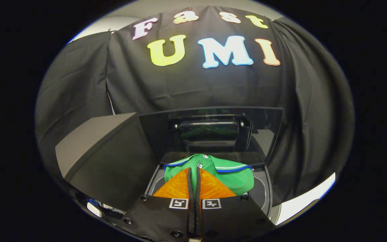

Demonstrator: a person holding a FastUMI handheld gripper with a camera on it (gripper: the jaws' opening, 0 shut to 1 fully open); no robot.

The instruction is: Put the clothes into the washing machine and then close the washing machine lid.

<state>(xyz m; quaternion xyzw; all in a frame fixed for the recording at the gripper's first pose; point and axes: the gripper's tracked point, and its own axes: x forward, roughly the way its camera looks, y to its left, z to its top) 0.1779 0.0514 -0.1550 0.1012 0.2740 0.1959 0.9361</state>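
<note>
The gripper (194, 171) is clenched on a green shirt (228, 173), both fingers pinching its fabric just below the collar. The shirt hangs over the open mouth of the washing machine (264, 193), whose lid (210, 132) stands raised beyond it.

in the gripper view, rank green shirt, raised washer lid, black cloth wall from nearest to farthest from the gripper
1. green shirt: pinched at the fingertips of the gripper, over the washer opening.
2. raised washer lid: upright just beyond the shirt.
3. black cloth wall: behind the lid.
</note>
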